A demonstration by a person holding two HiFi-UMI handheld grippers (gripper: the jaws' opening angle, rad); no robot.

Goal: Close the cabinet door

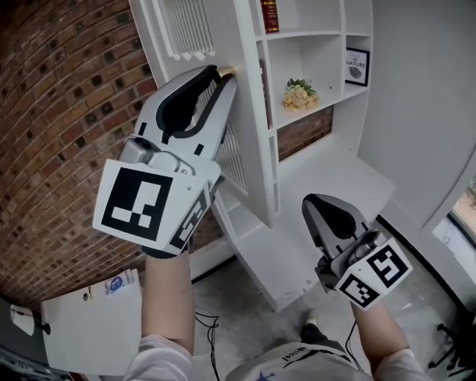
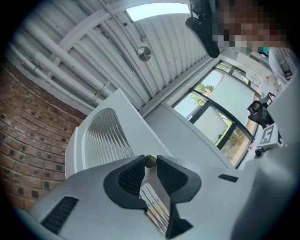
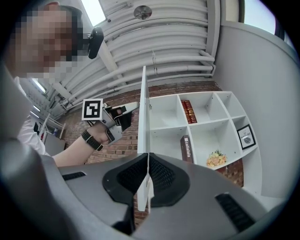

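The white cabinet door (image 1: pixel 249 149) with its slatted panel stands open, edge-on to me in the head view. My left gripper (image 1: pixel 227 73) is raised to the door's top edge. In the left gripper view it (image 2: pixel 150 161) is shut on the small brass door knob (image 2: pixel 150 161), which both pads touch. Beyond the knob, the ribbed door panel (image 2: pixel 105 136) rises away. My right gripper (image 1: pixel 310 202) hangs lower, to the right, in front of the cabinet's bottom shelf. Its pads meet with nothing between them (image 3: pixel 146 156), and the door's thin edge (image 3: pixel 143 112) lines up behind them.
The open white shelving (image 1: pixel 309 33) holds red books (image 1: pixel 270 15), a bunch of flowers (image 1: pixel 299 94) and a framed picture (image 1: pixel 357 65). A brick wall (image 1: pixel 59 111) stands behind the door at left. A white board (image 1: pixel 93 327) and cables (image 1: pixel 208 324) lie on the floor.
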